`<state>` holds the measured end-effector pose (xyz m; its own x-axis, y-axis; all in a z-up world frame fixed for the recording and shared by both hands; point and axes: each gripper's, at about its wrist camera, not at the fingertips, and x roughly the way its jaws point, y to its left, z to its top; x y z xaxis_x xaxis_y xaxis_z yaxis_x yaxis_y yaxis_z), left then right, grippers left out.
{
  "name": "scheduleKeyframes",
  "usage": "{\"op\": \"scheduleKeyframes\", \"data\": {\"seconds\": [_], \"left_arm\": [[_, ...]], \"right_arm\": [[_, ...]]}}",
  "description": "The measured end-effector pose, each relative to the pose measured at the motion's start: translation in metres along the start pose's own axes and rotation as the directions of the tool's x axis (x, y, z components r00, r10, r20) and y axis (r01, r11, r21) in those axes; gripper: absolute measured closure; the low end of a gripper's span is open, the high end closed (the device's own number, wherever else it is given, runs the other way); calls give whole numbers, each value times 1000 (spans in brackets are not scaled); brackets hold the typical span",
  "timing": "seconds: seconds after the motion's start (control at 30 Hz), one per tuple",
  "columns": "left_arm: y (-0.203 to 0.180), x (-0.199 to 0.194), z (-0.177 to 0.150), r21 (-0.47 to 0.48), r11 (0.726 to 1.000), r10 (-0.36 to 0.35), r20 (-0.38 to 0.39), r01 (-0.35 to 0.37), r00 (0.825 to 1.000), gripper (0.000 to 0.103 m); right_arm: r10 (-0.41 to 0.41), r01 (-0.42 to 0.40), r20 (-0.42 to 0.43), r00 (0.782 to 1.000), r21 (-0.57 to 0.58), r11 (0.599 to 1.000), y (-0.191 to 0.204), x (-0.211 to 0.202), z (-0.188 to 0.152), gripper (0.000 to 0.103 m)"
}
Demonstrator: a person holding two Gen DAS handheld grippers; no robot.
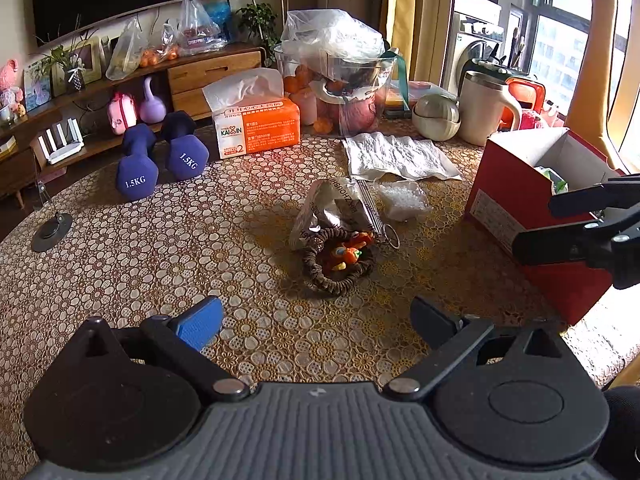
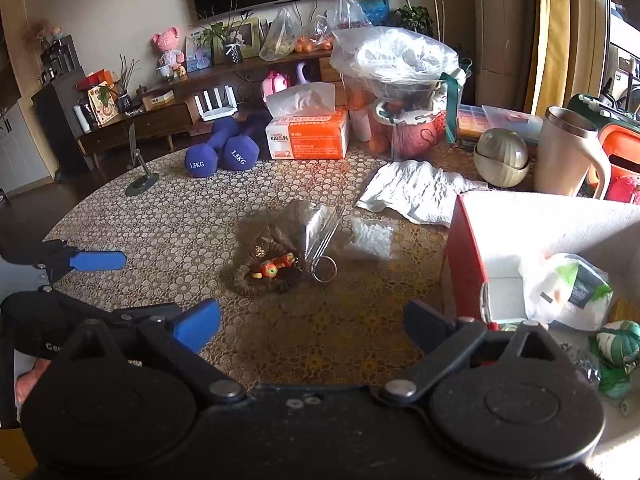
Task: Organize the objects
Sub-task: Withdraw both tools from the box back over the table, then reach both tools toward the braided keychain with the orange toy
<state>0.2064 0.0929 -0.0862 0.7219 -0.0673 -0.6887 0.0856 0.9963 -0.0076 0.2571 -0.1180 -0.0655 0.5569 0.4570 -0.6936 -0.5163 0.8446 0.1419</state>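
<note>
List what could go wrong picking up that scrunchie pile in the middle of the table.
The brown scrunchie lies tangled with the orange charm, key ring and foil pouch, so one grab may drag them all. The left gripper and right gripper, both open, aim at the same pile and could collide.

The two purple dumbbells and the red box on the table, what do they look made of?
The two purple dumbbells look coated in matte rubber or neoprene: dull, even colour with printed white weight marks; what is inside cannot be seen. The red open-topped box looks like cardboard: thin flat walls, plain white inside, a printed label on its side.
</note>
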Motion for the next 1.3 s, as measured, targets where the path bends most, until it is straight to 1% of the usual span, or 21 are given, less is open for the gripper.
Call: {"op": "scheduleKeyframes", "data": {"seconds": [0.23,0.33,0.43,0.5,0.6,0.63,0.7,0.73,0.83,0.9,0.97,1.07,1.17,1.2,1.27,1.3], "left_arm": [[-4,34,-1,25,999,31,7,-31,1000,2],[-8,47,1,42,998,38,13,-38,999,2],[-12,60,2,65,997,41,19,-42,999,2],[-15,69,3,83,996,44,20,-45,999,2],[-20,80,4,106,993,56,22,-58,998,2],[-21,84,4,108,992,58,23,-60,998,2],[-22,90,5,101,993,62,26,-64,998,2],[-21,92,6,95,993,61,27,-63,998,2],[-22,97,6,90,994,59,26,-61,998,2],[-24,99,7,95,994,54,31,-57,998,3],[-25,101,6,102,993,48,36,-51,998,3],[-26,103,6,104,993,45,38,-49,998,3],[-26,107,5,95,995,40,28,-42,999,10],[-25,108,5,92,995,40,25,-42,999,13],[-24,111,4,82,996,42,19,-43,999,20],[-23,112,4,73,996,42,14,-43,999,27]], "right_arm": [[-13,12,-32,999,-17,1000,1,40,11,8],[-28,27,-53,998,-35,999,1,60,13,13],[-37,33,-75,997,-50,998,2,79,14,22],[-48,43,-88,995,-56,998,2,92,14,29],[-55,50,-106,993,-50,998,1,108,14,35],[-53,47,-112,992,-49,998,0,113,14,37],[-57,50,-122,991,-56,997,1,120,15,45],[-56,49,-126,991,-60,997,1,124,15,47],[-47,39,-135,990,-59,997,0,131,15,55],[-47,39,-138,989,-64,997,0,135,16,64],[-39,29,-144,989,-71,997,1,139,16,67],[-37,23,-138,990,-101,995,5,142,17,70],[-29,14,-132,991,-108,994,6,143,17,75],[-29,15,-130,991,-109,994,7,143,17,76],[-30,16,-126,992,-110,994,7,143,17,76],[-31,17,-124,992,-110,994,8,143,17,77]]}}
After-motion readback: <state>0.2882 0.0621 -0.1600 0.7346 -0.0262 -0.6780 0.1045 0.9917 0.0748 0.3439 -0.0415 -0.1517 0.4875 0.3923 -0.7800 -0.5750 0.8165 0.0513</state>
